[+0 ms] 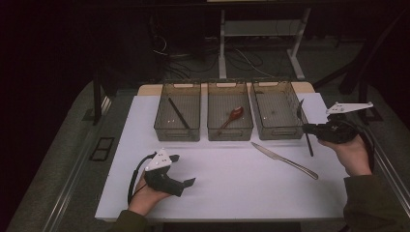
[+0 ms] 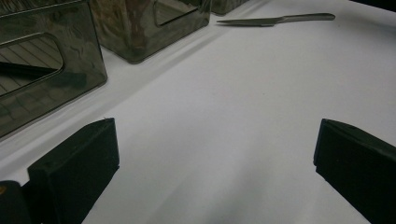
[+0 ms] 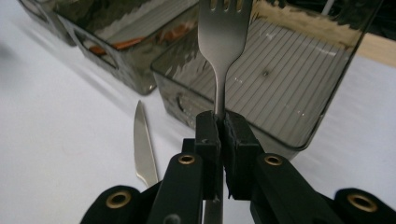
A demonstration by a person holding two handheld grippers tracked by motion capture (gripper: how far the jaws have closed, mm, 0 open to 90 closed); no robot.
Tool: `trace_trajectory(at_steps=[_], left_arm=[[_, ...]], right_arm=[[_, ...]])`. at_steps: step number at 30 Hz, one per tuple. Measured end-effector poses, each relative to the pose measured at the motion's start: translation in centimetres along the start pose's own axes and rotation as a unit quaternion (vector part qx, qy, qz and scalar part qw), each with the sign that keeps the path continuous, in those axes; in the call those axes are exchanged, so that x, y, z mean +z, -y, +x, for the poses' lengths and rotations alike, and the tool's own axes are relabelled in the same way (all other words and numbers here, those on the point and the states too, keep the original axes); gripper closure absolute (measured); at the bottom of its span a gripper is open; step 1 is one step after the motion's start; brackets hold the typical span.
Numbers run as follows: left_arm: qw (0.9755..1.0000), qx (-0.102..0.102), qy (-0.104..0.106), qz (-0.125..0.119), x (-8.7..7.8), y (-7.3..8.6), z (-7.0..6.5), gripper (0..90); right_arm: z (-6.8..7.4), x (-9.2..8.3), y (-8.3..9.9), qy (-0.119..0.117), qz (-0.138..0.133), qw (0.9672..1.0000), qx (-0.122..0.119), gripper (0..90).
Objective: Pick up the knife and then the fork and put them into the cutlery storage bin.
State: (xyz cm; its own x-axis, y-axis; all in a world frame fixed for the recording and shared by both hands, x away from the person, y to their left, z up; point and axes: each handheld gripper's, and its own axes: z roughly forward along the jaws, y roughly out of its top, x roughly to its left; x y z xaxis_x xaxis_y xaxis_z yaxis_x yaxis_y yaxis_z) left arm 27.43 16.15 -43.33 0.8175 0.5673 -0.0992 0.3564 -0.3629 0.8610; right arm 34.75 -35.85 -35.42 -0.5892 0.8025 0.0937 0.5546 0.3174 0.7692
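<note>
Dark room, cables and desk legs on the floor behind. White table (image 1: pixel 227 188) in front of me, three smoky clear bins in a row along its far edge. Left bin (image 1: pixel 177 112) holds a dark stick (image 1: pixel 178 114); middle bin (image 1: pixel 230 111) holds a red-brown spoon (image 1: pixel 233 116); right bin (image 1: pixel 276 110) has bare floor where I can see it.

My right gripper (image 1: pixel 306 127) is up off the table near its right edge, just beside the right bin's near right corner. Its jaws are clamped tight on a fork (image 3: pixel 223 35) by the handle, prongs pointing away toward that bin.

Knife (image 1: pixel 284 160) lies flat on the table in front of the right bin, untouched.

My left gripper (image 1: pixel 182 170) sits low near the near left corner, jaws spread wide, nothing between them.
</note>
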Motion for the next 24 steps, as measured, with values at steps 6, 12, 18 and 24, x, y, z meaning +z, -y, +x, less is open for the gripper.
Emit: trace_trajectory(at_steps=[6,12,18,24], left_arm=[[1.0,0.001,0.0,0.001,0.0,0.0,0.0,0.0],[1.0,-0.001,0.001,0.001,0.0,0.1,0.1,0.0],[1.0,-0.002,0.0,0.001,0.0,0.1,0.1,0.0],[1.0,-0.001,0.001,0.002,0.1,0.1,0.0,0.0]], right_arm=[[0.0,-0.9,-1.4,0.011,-0.024,0.9997,0.0,83.9],[-0.1,-1.1,-3.0,0.019,-0.03,0.9994,-0.004,83.9],[-0.4,-1.1,-5.0,0.026,-0.031,0.9992,-0.006,83.9],[-1.0,-1.0,-6.7,0.04,-0.034,0.9986,-0.002,83.9]])
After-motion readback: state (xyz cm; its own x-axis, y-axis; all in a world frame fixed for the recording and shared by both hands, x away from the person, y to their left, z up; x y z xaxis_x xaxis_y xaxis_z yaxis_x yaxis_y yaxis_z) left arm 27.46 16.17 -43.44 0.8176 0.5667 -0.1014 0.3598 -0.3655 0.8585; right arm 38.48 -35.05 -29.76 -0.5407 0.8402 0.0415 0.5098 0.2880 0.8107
